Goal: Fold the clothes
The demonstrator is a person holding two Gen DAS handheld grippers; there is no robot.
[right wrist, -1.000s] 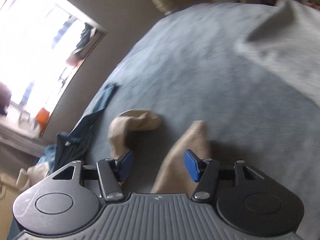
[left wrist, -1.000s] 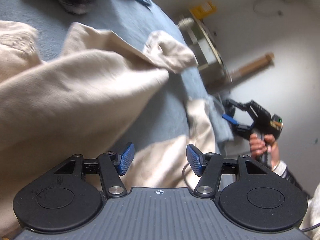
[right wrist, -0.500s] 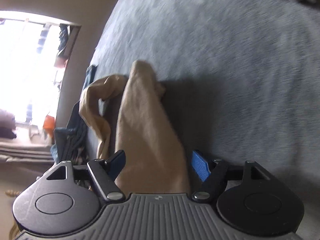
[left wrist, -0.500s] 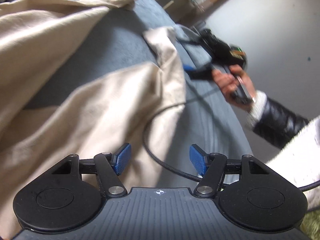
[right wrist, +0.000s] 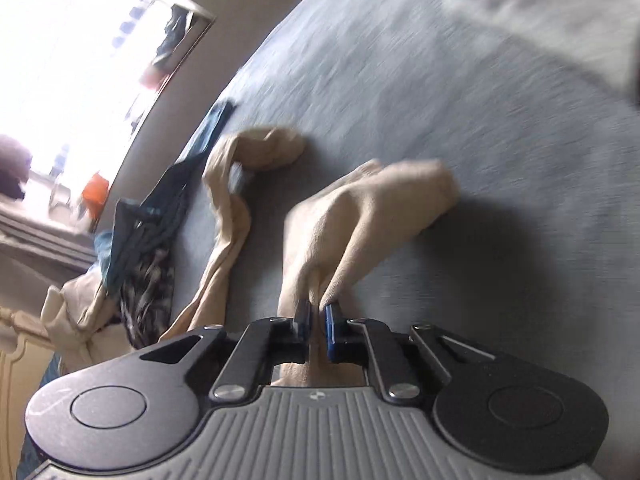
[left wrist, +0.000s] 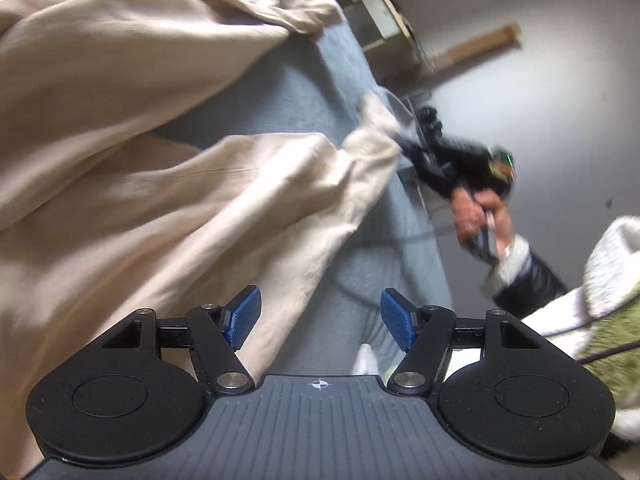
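The beige garment (left wrist: 168,184), spread on the blue bed (right wrist: 460,92), is pinched at one end by the closed right gripper (right wrist: 318,322), so it should be pulled gently while the wide-open, empty left gripper (left wrist: 320,320) is kept near.

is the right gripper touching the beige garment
Touching. The right wrist view shows the right gripper with its fingers shut on a pinched fold of the beige garment.
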